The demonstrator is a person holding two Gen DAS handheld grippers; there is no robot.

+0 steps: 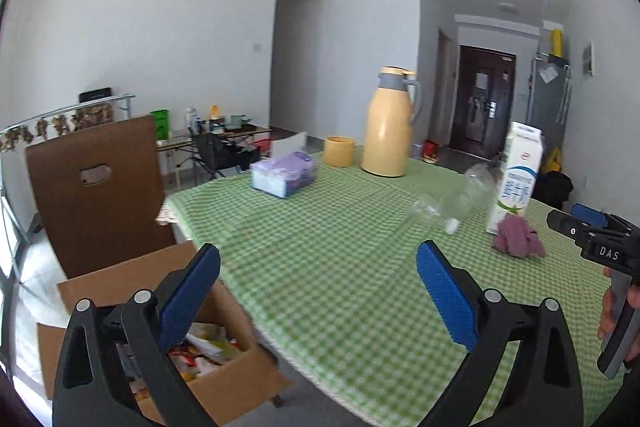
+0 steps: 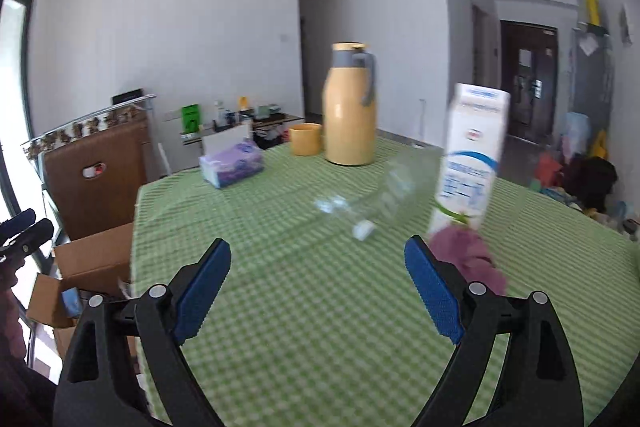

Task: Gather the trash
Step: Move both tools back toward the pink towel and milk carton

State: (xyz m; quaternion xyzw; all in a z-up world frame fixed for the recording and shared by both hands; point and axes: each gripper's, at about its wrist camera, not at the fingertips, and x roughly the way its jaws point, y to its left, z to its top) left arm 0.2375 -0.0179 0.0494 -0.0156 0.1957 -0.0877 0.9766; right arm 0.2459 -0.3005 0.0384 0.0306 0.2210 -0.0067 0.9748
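Green checked cloth covers the counter [image 1: 320, 287], where a clear plastic bottle [image 1: 460, 199] lies beside an upright white milk carton [image 1: 516, 179]. The left gripper [image 1: 318, 291] and the right gripper [image 2: 318, 287] are both spread wide and hold nothing.

The clear bottle [image 2: 384, 195] is smeared by blur in both views, so its outline barely separates from the cloth [image 2: 320, 307]. The carton's [image 2: 472, 159] print is too blurred to read, and the purple rag [image 2: 468, 255] hides its foot. The box's [image 1: 160, 327] contents are a jumble partly hidden behind the left gripper's finger [image 1: 188, 299], and the picture's edge cuts off the right gripper [image 1: 592, 227] in the left view.
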